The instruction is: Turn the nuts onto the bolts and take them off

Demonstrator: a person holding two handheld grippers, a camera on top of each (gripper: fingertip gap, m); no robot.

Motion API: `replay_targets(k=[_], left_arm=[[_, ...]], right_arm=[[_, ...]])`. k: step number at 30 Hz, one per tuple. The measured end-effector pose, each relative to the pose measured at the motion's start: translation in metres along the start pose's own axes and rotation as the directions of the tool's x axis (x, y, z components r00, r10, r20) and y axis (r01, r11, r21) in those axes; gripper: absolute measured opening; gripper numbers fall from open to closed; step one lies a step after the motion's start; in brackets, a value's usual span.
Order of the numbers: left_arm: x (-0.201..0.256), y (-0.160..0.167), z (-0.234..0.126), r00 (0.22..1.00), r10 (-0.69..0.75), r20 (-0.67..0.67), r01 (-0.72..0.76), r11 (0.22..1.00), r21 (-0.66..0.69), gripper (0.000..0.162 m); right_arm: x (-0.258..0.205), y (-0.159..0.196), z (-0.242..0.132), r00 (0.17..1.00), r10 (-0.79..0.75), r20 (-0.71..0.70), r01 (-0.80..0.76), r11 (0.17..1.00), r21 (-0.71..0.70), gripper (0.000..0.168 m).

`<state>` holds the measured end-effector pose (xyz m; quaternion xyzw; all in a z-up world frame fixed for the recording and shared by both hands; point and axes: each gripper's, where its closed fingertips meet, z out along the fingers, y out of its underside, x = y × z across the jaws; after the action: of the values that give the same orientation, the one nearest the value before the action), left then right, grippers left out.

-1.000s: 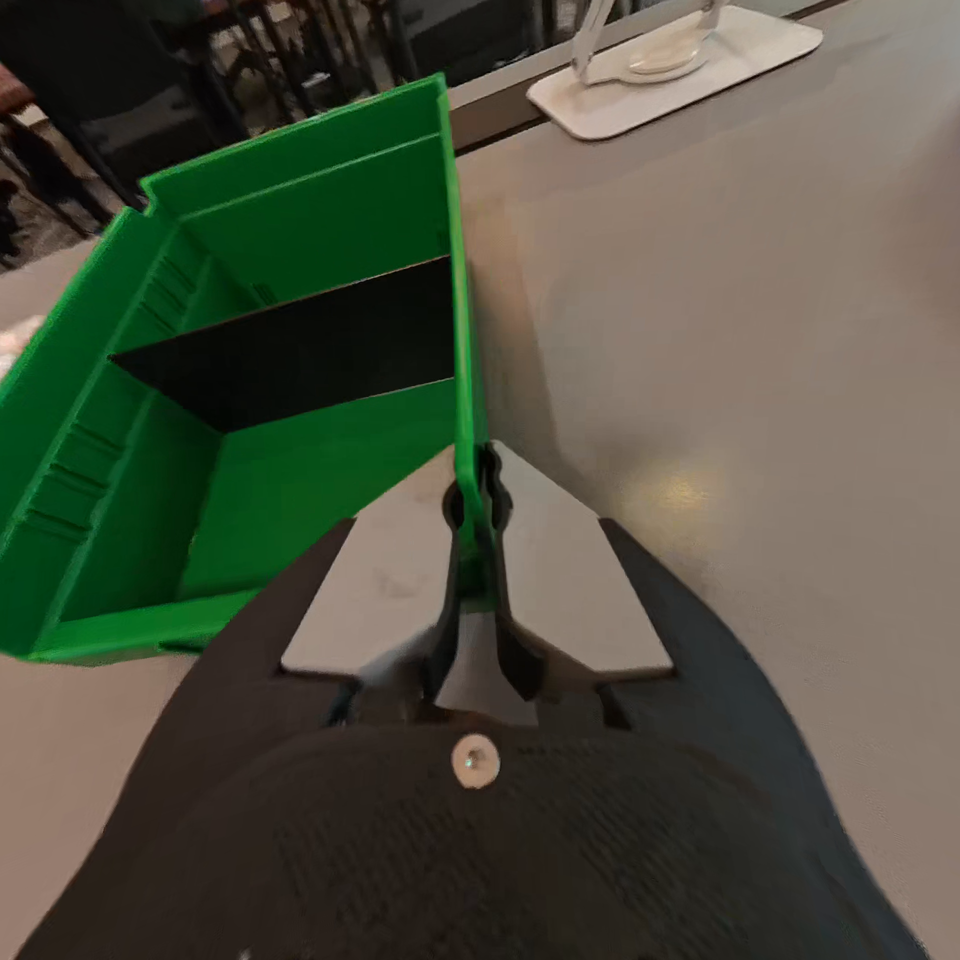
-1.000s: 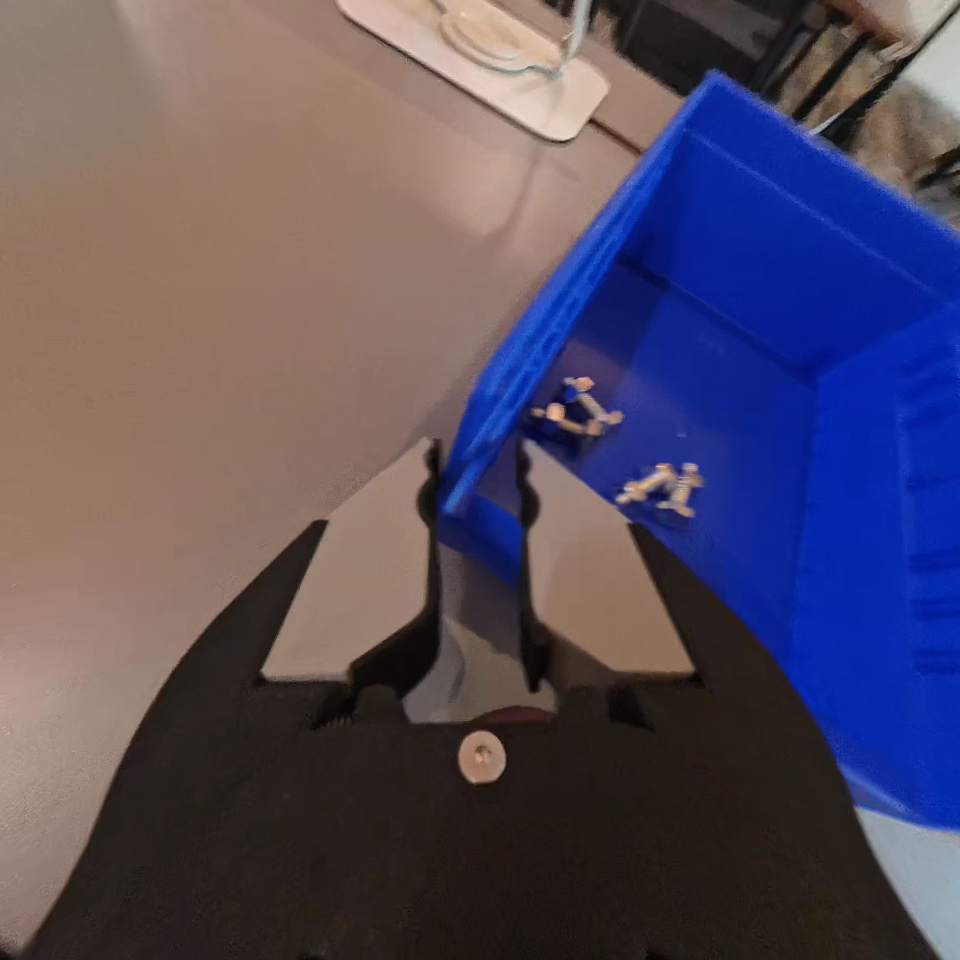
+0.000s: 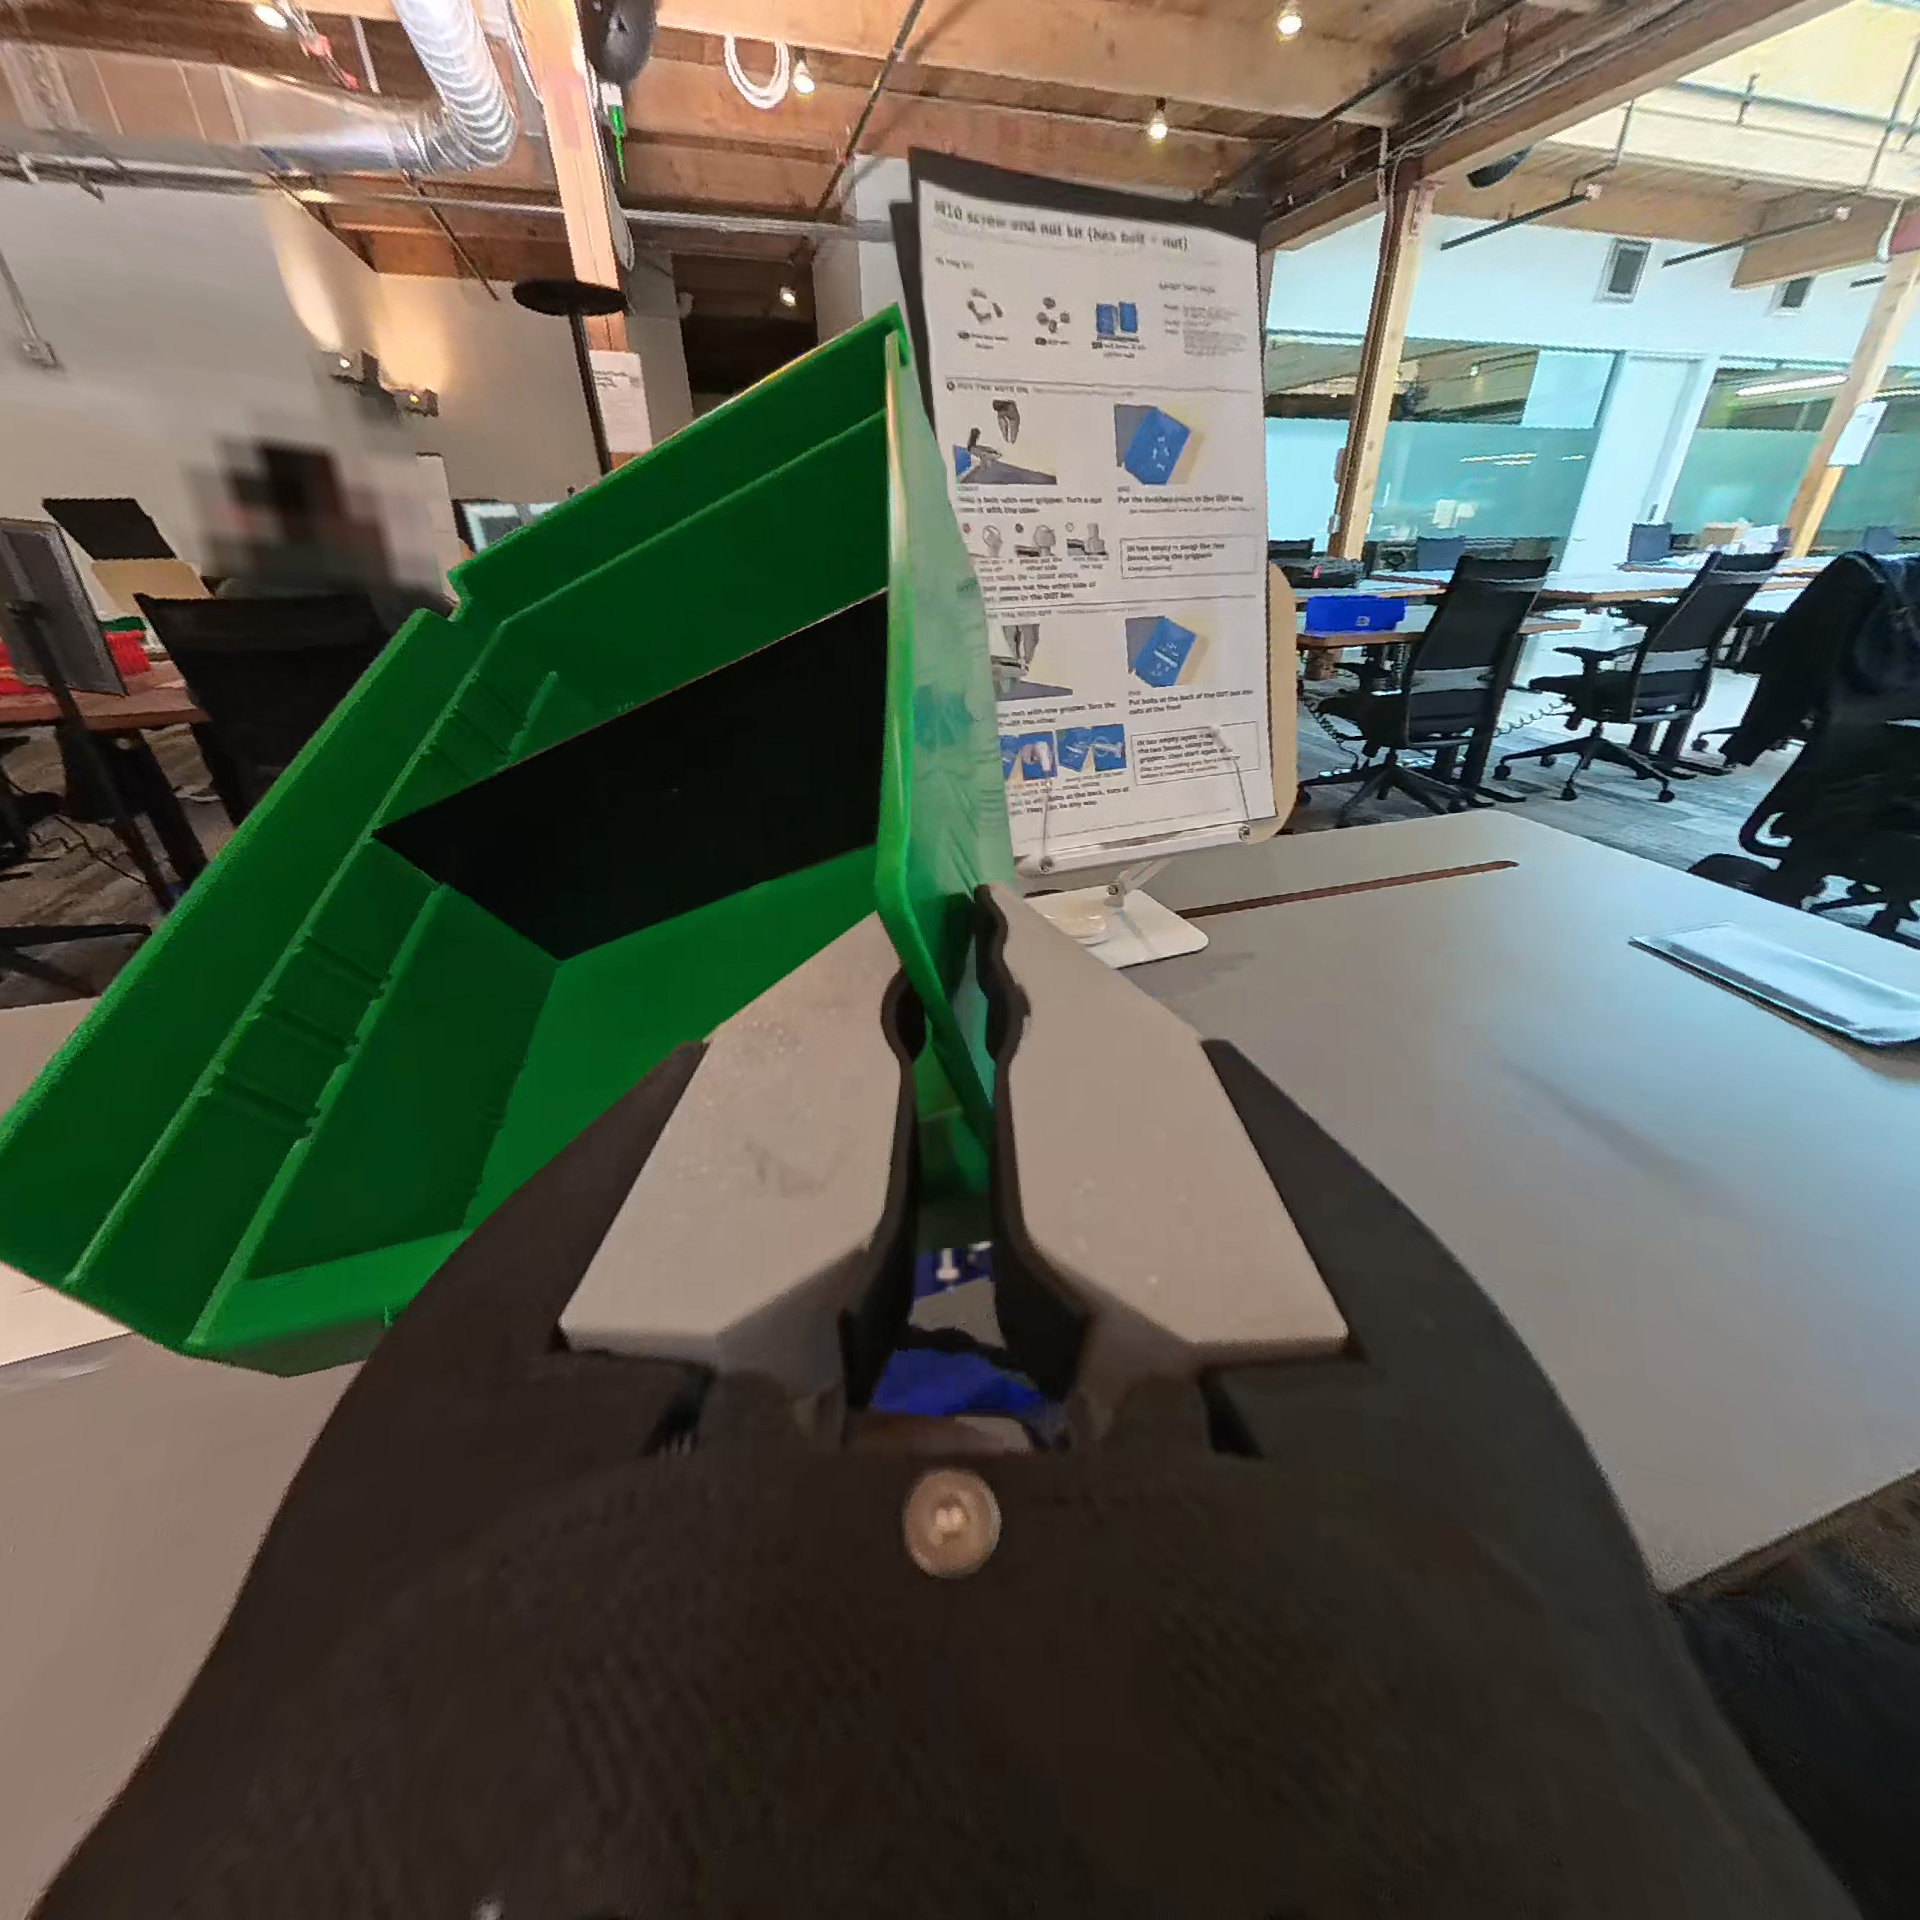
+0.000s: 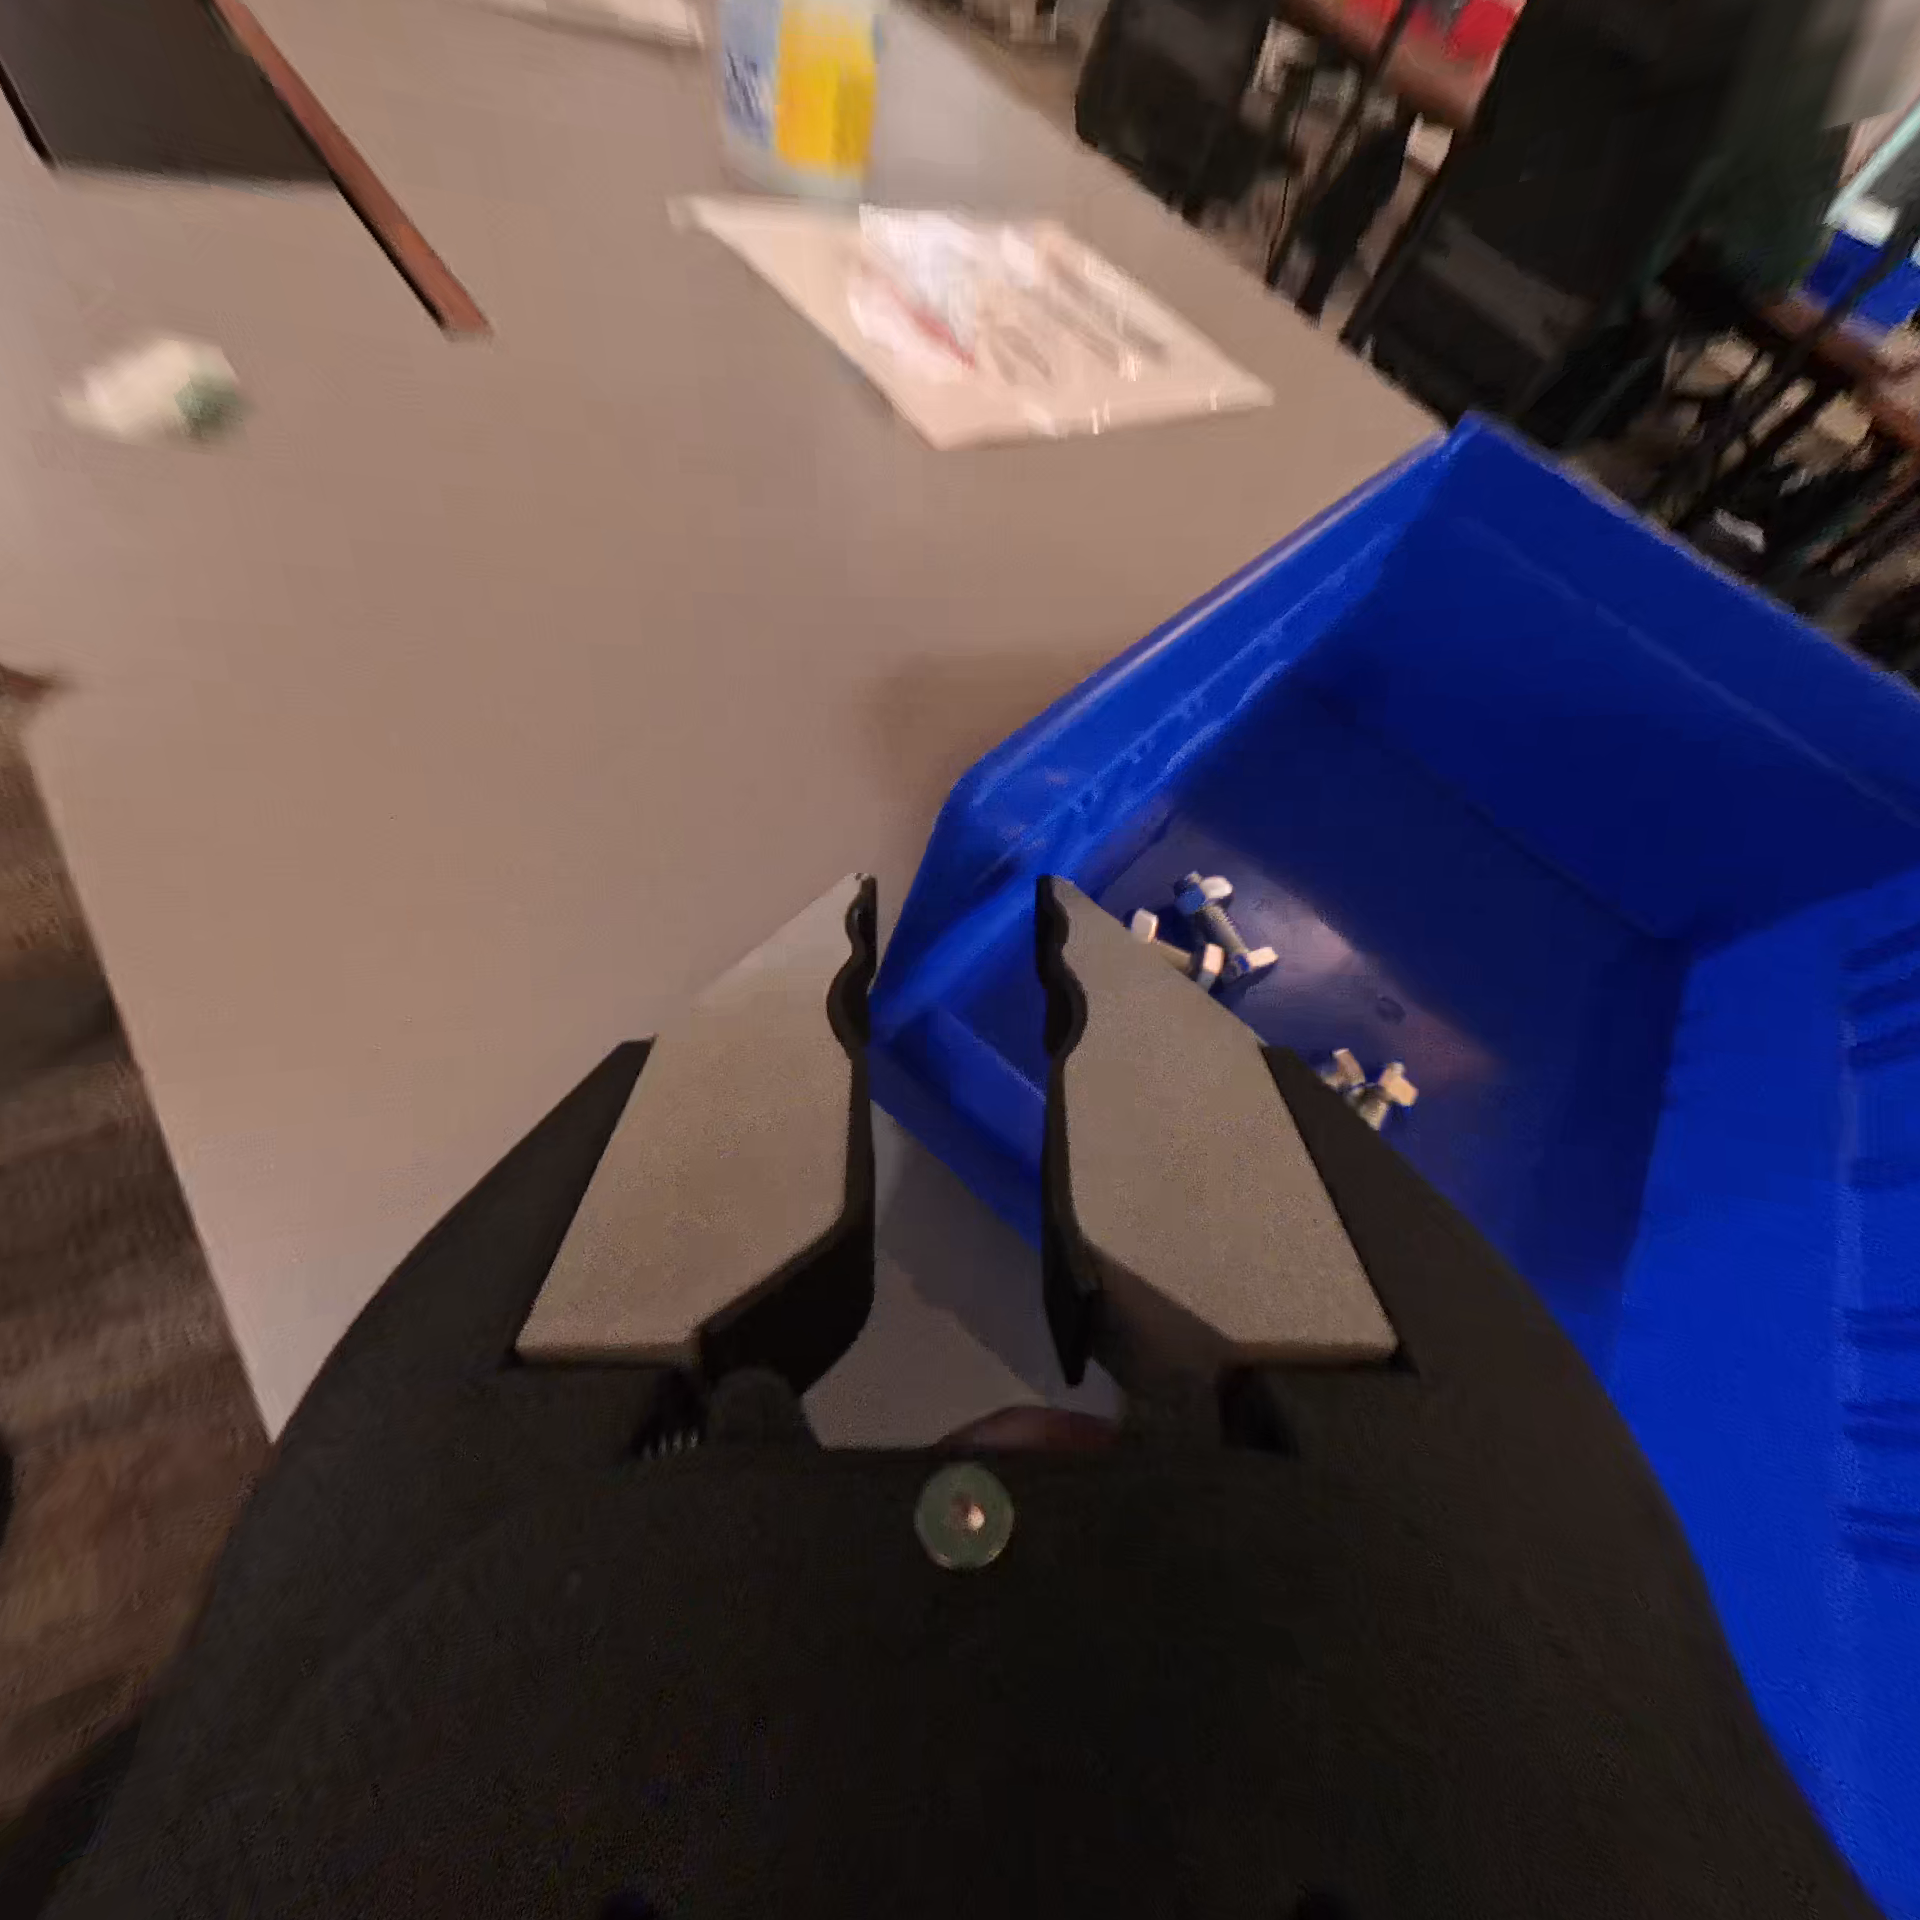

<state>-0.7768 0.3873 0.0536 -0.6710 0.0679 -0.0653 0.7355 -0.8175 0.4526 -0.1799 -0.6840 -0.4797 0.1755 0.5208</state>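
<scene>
My left gripper (image 3: 940, 935) is shut on the right side wall of a green bin (image 3: 416, 1091) and holds it raised and tilted above the grey table (image 3: 1455, 1143). The bin has a black divider (image 3: 675, 769) and shows nothing else inside. My right gripper (image 4: 953, 888) is shut on the near left corner wall of a blue bin (image 4: 1558, 831). Two small clusters of silver bolts with nuts lie on its floor, one (image 4: 1205, 940) by my right finger, the other (image 4: 1371, 1086) nearer. A bit of blue shows below, between my left fingers (image 3: 945, 1382).
An instruction sheet on a white stand (image 3: 1101, 520) is behind the green bin, and a flat sleeve (image 3: 1787, 987) lies at the right. In the right wrist view a paper sheet (image 4: 987, 312), a yellow bottle (image 4: 810, 94) and a small white object (image 4: 156, 390) sit on the table; the floor (image 4: 104, 1143) shows beyond its left edge. About 25 cm separates my left fingertips from my right. To the small white object (image 4: 156, 390): right tips about 30 cm, left tips about 40 cm.
My left gripper has lifted and tipped the green bin up, so the view now looks across the room. My right gripper has swung with the blue bin; the table's edge has come into view.
</scene>
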Motion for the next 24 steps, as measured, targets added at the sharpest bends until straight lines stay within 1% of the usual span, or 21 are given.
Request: replay_targets(k=[2,3,5,8,10,12,13,15,17,19,20,22,24], left_arm=[[-0.01,-0.007,-0.012,1.0,0.025,0.019,-0.025,1.0,0.005,0.003],[-0.014,-0.007,-0.017,0.998,0.052,0.032,-0.052,0.999,-0.005,0.003],[-0.017,-0.006,-0.023,0.993,0.099,0.06,-0.097,0.995,-0.027,0.002],[-0.003,0.003,-0.023,0.985,0.16,0.067,-0.157,0.987,-0.044,0.001],[0.021,0.006,-0.018,0.986,0.163,0.025,-0.162,0.986,-0.033,0.001],[0.053,0.01,-0.011,0.986,0.161,-0.043,-0.162,0.986,-0.025,0.001],[0.072,0.013,-0.006,0.984,0.158,-0.082,-0.161,0.987,-0.023,0.001],[0.113,0.023,0.006,0.973,0.156,-0.169,-0.163,0.986,-0.031,0.001],[0.158,0.039,0.021,0.956,0.148,-0.253,-0.166,0.985,-0.051,0.001],[0.204,0.059,0.036,0.932,0.144,-0.332,-0.179,0.981,-0.078,0.002],[0.227,0.07,0.043,0.92,0.146,-0.365,-0.191,0.978,-0.09,0.002],[0.274,0.095,0.058,0.888,0.132,-0.44,-0.207,0.97,-0.126,0.003],[0.317,0.124,0.077,0.863,0.098,-0.495,-0.208,0.963,-0.172,0.003]], right_arm=[[-0.005,-0.025,-0.002,0.999,0.045,-0.015,-0.043,0.994,0.096,0.034],[-0.007,-0.03,-0.01,0.999,0.045,-0.001,-0.045,0.993,0.114,0.034],[-0.019,-0.033,-0.036,0.994,0.003,0.106,-0.018,0.989,0.15,0.041],[0.0,-0.014,-0.086,0.987,0.006,0.159,-0.035,0.984,0.177,0.04],[0.03,0.008,-0.124,0.985,0.033,0.168,-0.063,0.982,0.177,0.04],[0.069,0.032,-0.169,0.986,0.065,0.153,-0.093,0.978,0.185,0.041],[0.092,0.045,-0.193,0.989,0.085,0.123,-0.107,0.976,0.188,0.042],[0.141,0.071,-0.244,0.996,0.09,0.019,-0.092,0.975,0.2,0.043],[0.188,0.1,-0.294,0.991,0.08,-0.111,-0.06,0.982,0.177,0.042],[0.215,0.13,-0.336,0.984,0.083,-0.157,-0.065,0.991,0.12,0.034],[0.227,0.145,-0.354,0.977,0.109,-0.181,-0.094,0.991,0.092,0.032],[0.242,0.169,-0.384,0.963,0.17,-0.209,-0.159,0.985,0.068,0.032],[0.254,0.187,-0.406,0.945,0.229,-0.235,-0.218,0.973,0.073,0.032]])
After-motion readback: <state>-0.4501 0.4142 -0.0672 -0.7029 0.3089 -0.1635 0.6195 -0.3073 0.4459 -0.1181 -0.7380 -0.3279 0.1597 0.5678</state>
